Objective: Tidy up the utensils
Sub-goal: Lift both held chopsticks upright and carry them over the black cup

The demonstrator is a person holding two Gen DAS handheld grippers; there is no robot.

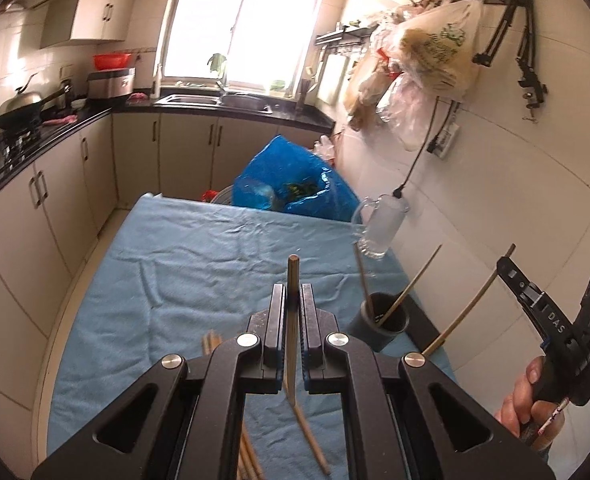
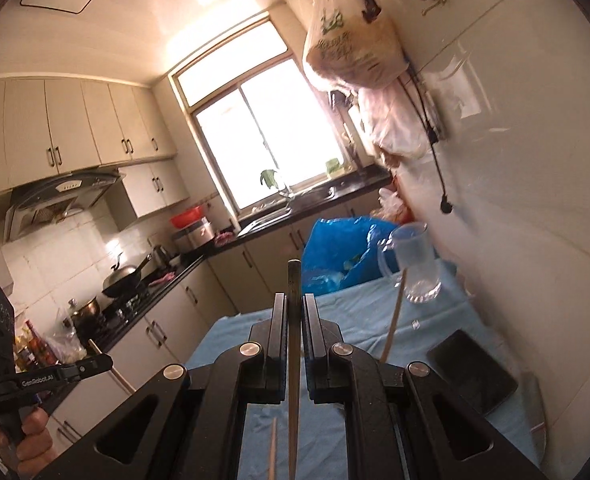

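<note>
Left claw [image 1: 293, 304]: clenched on a thin brown wooden chopstick [image 1: 293, 280], which runs up between the two black pads and pokes out past their tips.
Right claw [image 2: 294, 312]: clenched on a second thin brown chopstick [image 2: 293, 320], held the same way, its tip standing clear above the pads.
Right claw from the left wrist view: at the right edge, a hand [image 1: 527, 404] around its black handle, its chopstick slanting down toward the counter's right edge.
Counter [image 1: 175, 264]: covered with a wrinkled light blue cloth.
Dark round cup holder [image 1: 383, 320]: stands near the right edge of the counter, with two chopsticks leaning out of it.
Clear glass mug with a handle [image 1: 379, 224]: at the far right corner of the counter, beyond the holder.
Loose chopsticks [image 1: 211, 342]: several lie on the cloth at the near edge, partly hidden under the left claw.
Blue plastic bag [image 1: 291, 180]: just past the far edge of the counter.
Flat dark rectangular slab [image 2: 475, 368]: on the cloth by the right edge; what it is cannot be told.
</note>
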